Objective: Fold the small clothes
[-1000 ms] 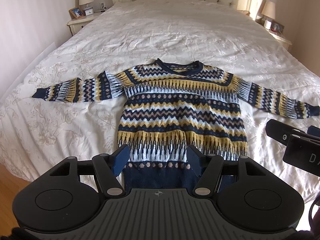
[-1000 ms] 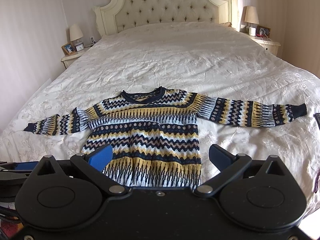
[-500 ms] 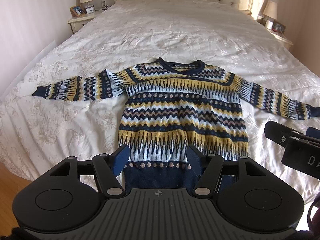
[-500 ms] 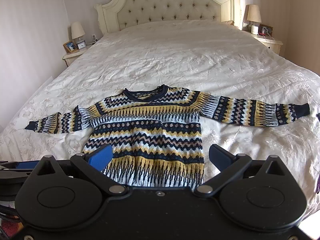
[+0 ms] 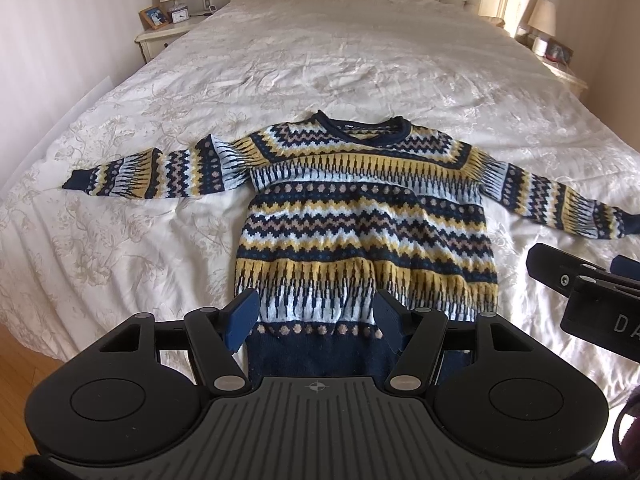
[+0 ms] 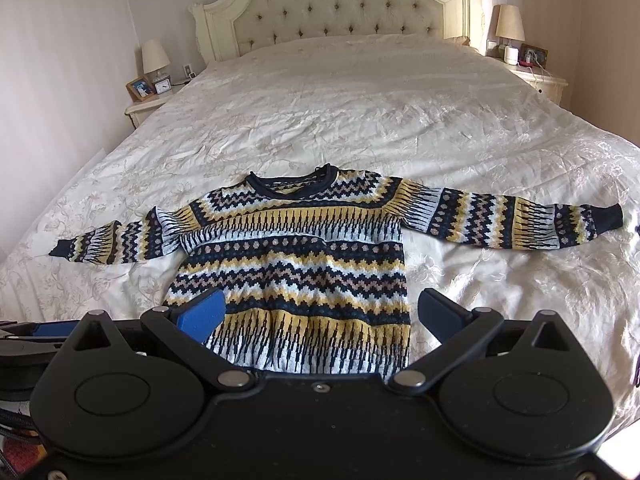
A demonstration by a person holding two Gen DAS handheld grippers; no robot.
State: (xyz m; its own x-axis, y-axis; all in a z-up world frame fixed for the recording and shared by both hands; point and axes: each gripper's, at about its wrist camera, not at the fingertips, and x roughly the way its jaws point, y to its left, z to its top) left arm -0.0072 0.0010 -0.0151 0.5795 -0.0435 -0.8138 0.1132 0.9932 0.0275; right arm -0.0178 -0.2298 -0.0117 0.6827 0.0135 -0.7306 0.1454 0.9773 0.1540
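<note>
- The sweater (image 5: 366, 216) lies flat and face up on the bed (image 5: 320, 60), near the foot end, with its navy collar (image 5: 362, 136) toward the headboard (image 6: 336, 4) and its navy hem closest to me.
- It is knitted in bands of navy, yellow, pale blue and tan zigzags and dots.
- Both sleeves are stretched out sideways: the left sleeve (image 5: 148, 174) reaches toward the bed's left edge, the right sleeve (image 6: 508, 220) toward its right edge, each ending in a navy cuff.
- The body shows a few soft ripples, mostly near the hem.
- My left gripper (image 5: 316, 320) hovers over the hem with its blue fingers (image 5: 242, 318) spread apart; nothing is pinched between them, and I cannot tell whether the tips touch the knit.
- My right gripper (image 6: 320, 316) sits over the lower right part of the sweater, its jaws spread wider than the left one's, holding nothing; one blue pad (image 6: 202, 314) shows over the knit, the other over the bedspread just beside the sweater's edge.
- In the left wrist view the right gripper's black body also shows at the right border.
- The bedspread is cream with a faint floral pattern, wrinkled.
- A bedside table (image 6: 148, 108) with a lamp (image 6: 155, 56), a framed photo and a small clock stands on the left of the tufted headboard; another lamp (image 6: 510, 24) stands on the right.
</note>
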